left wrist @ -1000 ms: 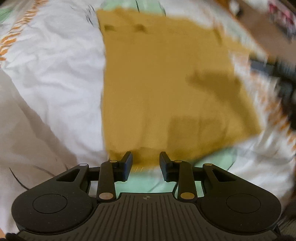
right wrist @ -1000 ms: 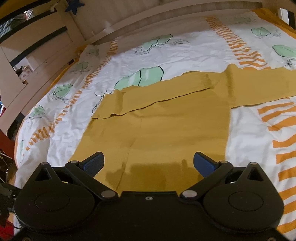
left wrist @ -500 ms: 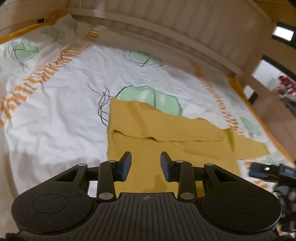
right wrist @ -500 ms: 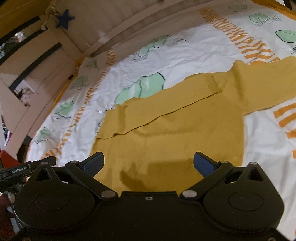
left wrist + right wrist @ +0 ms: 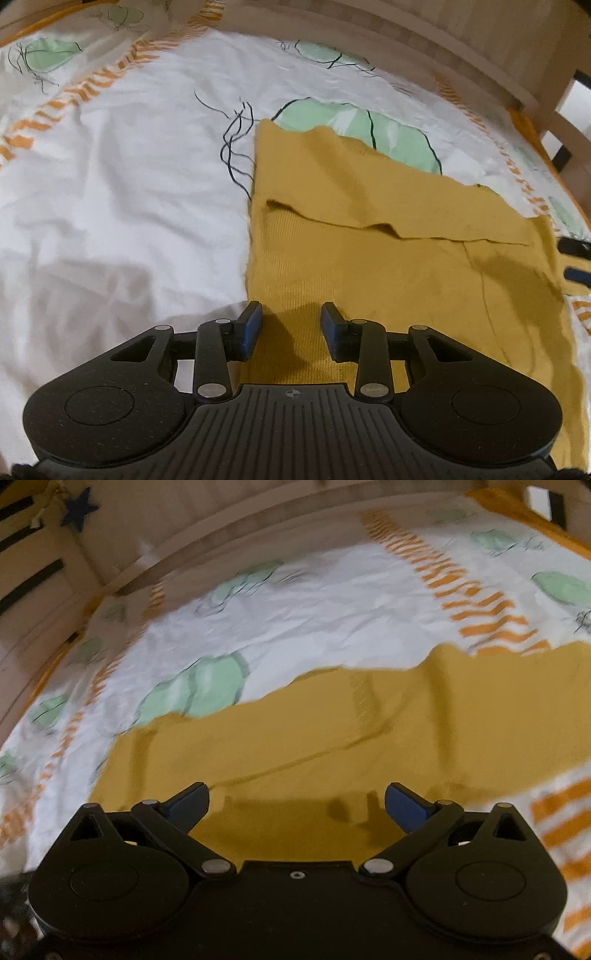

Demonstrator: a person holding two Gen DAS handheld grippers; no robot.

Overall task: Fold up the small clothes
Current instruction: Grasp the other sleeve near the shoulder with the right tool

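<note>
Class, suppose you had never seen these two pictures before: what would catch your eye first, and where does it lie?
The mustard-yellow garment stands out first, spread flat on the white bedsheet printed with green leaves and orange stripes, one sleeve folded across its top. In the foreground the left gripper and the right gripper each hover over its near part, jaws open, holding nothing.

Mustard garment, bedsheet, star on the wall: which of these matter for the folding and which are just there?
For the job:
mustard garment, one sleeve folded across it
left gripper, open
right gripper, open

Just there:
bedsheet, printed
blue star
wooden bed frame
</note>
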